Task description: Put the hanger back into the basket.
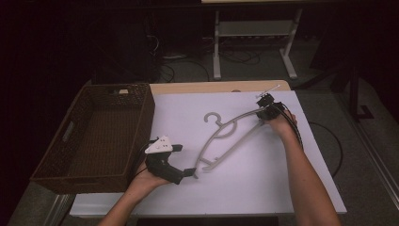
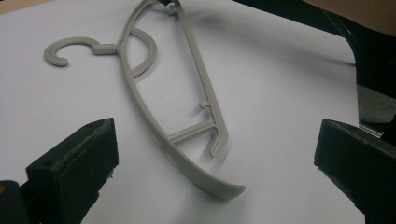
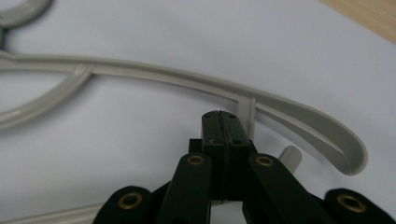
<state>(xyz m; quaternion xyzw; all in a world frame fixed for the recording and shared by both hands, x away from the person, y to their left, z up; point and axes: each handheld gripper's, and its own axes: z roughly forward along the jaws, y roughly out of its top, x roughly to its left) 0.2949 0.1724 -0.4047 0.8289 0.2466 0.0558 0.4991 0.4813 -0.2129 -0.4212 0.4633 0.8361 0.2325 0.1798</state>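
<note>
White table cover (image 1: 263, 179) in a dark room; left gripper (image 1: 181, 160) fingers spread, right gripper (image 3: 223, 121) fingers pressed together, seemingly beside the hanger (image 1: 230, 134).

1. A grey plastic hanger (image 2: 187, 126) lies flat on a white table surface (image 2: 280, 93).
2. Its hook (image 2: 63, 50) sits at upper left, opening downward.
3. The hanger's near end curves toward the camera, between the left gripper (image 2: 217, 175)'s two black jaws.
4. Those jaws stand wide apart, touching nothing.
</note>
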